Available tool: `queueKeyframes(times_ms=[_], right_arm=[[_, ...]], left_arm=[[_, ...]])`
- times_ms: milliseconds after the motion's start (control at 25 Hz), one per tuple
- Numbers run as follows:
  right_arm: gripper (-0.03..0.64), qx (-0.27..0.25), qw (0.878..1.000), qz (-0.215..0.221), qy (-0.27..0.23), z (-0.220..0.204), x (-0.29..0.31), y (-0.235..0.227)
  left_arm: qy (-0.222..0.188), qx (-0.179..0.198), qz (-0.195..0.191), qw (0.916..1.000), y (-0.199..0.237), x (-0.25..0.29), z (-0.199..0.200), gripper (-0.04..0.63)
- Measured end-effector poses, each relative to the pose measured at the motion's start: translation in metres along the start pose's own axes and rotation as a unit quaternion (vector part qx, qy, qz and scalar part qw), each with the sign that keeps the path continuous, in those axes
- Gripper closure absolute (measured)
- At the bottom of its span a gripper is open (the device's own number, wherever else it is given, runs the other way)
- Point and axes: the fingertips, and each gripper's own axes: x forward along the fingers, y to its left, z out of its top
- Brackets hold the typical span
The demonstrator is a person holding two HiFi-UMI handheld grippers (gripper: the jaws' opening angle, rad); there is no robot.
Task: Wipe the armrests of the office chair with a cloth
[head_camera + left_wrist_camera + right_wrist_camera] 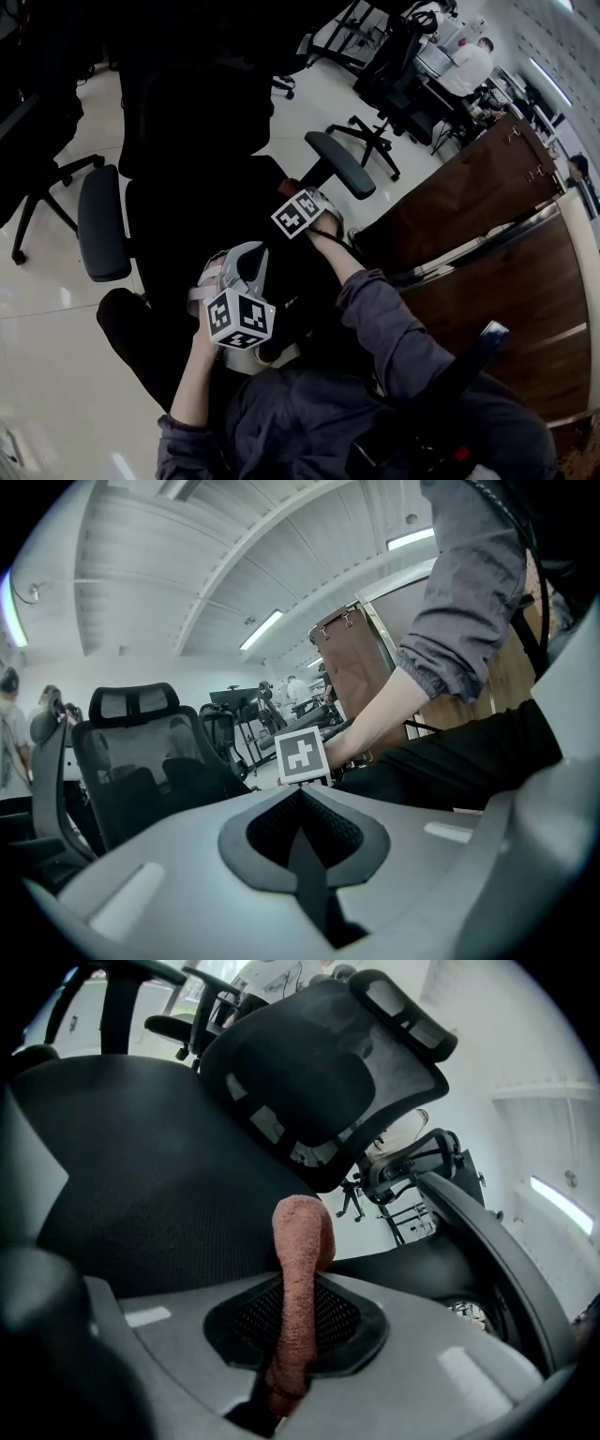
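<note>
The black office chair (202,202) stands right in front of me, with its left armrest (102,225) and right armrest (339,164) on either side of the seat. My right gripper (294,190) hovers over the seat near the right armrest, shut on a pinkish-brown cloth (302,1241) that sticks up between its jaws. In the right gripper view the mesh backrest (319,1072) and the armrest (497,1251) lie ahead; the cloth touches neither. My left gripper (251,255) is held lower over the seat's front and is shut (302,803) with nothing in it.
A dark wooden cabinet (487,206) stands close on the right. Other black office chairs (384,103) are behind, and one more chair (37,178) is at the left. A person in white (469,66) sits at a far desk. The floor (56,319) is glossy white tile.
</note>
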Motion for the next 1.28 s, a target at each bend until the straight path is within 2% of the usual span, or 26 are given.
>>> queueKeyframes(times_ms=[160,320,600,880,1080,1280], right_arm=[[0.568,0.003,1.000,-0.012,-0.003,0.000,-0.002,-0.006],[0.568,0.041,0.998,-0.030,-0.033,0.010,-0.029,-0.029],[0.568,0.049,0.995,-0.053,-0.068,0.029,-0.065,-0.044],[0.568,0.060,0.996,-0.052,-0.036,0.010,-0.034,-0.047],[0.568,0.046,0.999,-0.027,-0.009,-0.006,-0.005,-0.027],[0.568,0.040,0.999,-0.017,-0.009,-0.011,0.006,-0.020]], left_arm=[[0.001,0.001,-0.002,1.0000,-0.001,0.000,-0.001,0.578],[0.003,0.003,-0.005,1.0000,-0.003,0.001,-0.002,0.578],[0.002,0.006,-0.008,0.9999,-0.006,0.000,-0.001,0.578],[0.004,0.002,-0.004,1.0000,-0.002,-0.002,-0.004,0.578],[0.010,-0.002,-0.003,0.9999,0.000,-0.003,-0.010,0.578],[0.022,-0.002,-0.009,0.9997,-0.004,0.001,-0.017,0.578]])
